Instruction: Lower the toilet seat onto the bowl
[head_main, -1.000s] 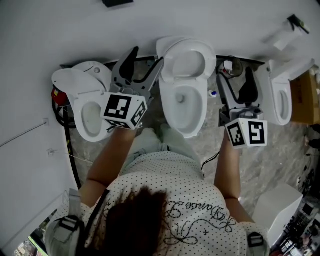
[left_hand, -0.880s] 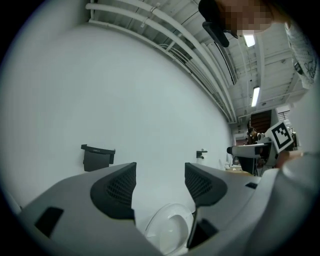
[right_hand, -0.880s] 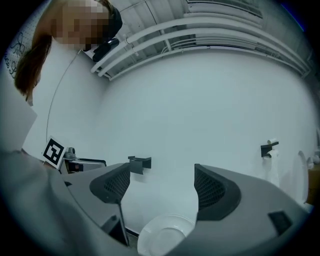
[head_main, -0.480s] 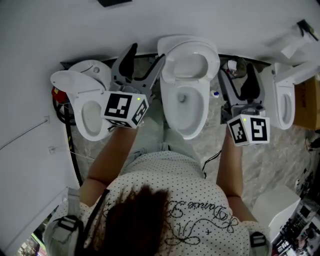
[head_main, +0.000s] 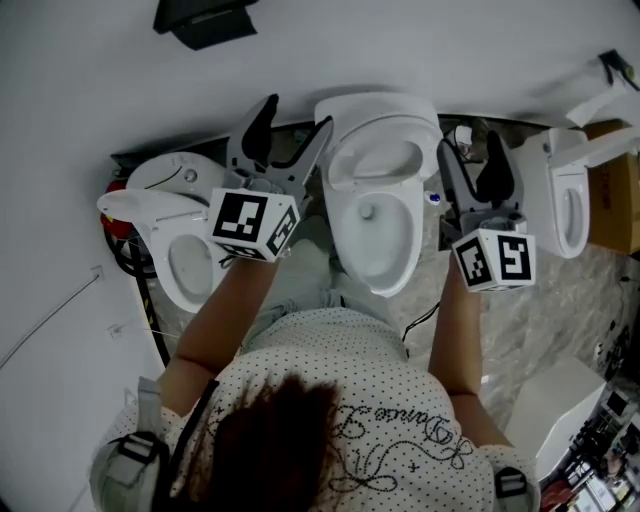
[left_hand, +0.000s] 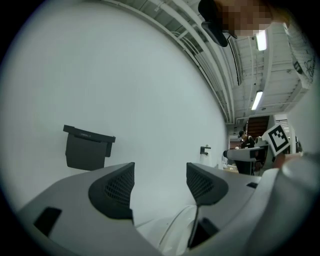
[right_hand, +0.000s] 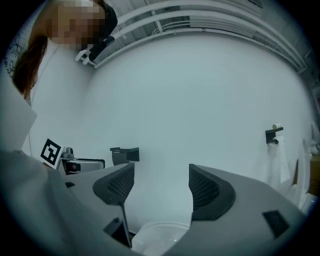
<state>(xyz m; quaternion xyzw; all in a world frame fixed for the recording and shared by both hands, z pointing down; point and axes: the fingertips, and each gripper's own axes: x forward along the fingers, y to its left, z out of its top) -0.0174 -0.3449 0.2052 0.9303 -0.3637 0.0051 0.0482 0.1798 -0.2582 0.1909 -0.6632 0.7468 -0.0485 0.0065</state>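
The left tongs (head_main: 295, 120) and the right tongs (head_main: 470, 148) are hanging level on either side of the middle bowl (head_main: 403, 255), both gaping wide and gripping nothing, though the right pair has just been closing a little. The toilet seat (head_main: 342, 150) is standing raised at the back of that bowl, against the white wall (head_main: 400, 40), untouched.

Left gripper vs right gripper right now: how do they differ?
The left gripper is left of the middle toilet, the right gripper right of it. The left gripper's jaws have just been opening; the right gripper's have just been closing slightly. Both are open, grip nothing and point at the wall.
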